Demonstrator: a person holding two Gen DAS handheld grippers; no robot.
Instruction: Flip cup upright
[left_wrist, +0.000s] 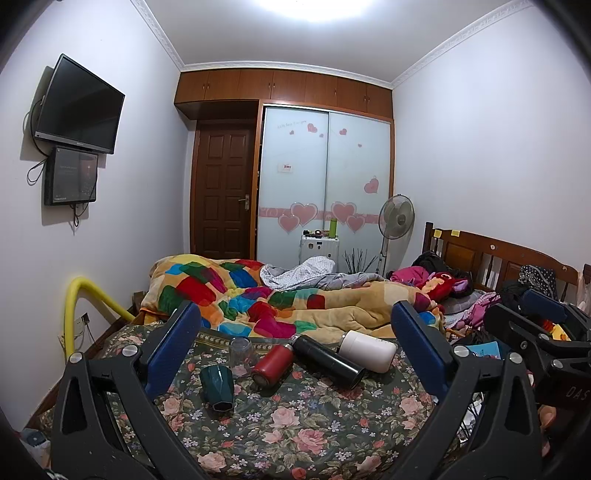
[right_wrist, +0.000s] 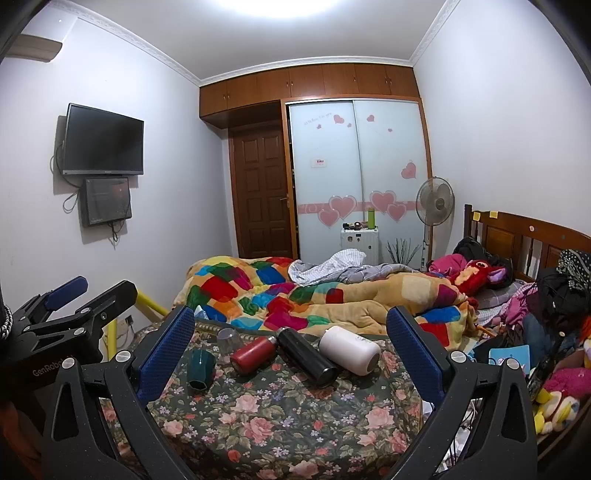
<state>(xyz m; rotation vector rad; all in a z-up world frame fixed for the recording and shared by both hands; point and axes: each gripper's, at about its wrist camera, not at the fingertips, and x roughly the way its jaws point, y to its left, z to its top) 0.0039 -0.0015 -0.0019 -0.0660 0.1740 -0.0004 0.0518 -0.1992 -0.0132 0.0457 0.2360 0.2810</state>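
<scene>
Several cups lie on the floral bedspread (left_wrist: 295, 424). A dark green faceted cup (left_wrist: 217, 387) stands upside down at the left, also in the right wrist view (right_wrist: 200, 371). Behind it is a clear glass (left_wrist: 242, 350), upside down. A red flask (left_wrist: 272, 363), a black flask (left_wrist: 328, 360) and a white cup (left_wrist: 367, 350) lie on their sides. My left gripper (left_wrist: 295, 332) is open and empty, above the bed's near end. My right gripper (right_wrist: 290, 332) is open and empty beside it; it shows at the right edge of the left wrist view (left_wrist: 535, 325).
A bright patchwork blanket (left_wrist: 258, 295) is heaped behind the cups. Clothes and plush toys (right_wrist: 554, 314) pile at the right by the wooden headboard (right_wrist: 517, 236). A yellow padded rail (left_wrist: 74, 314) stands at the bed's left side.
</scene>
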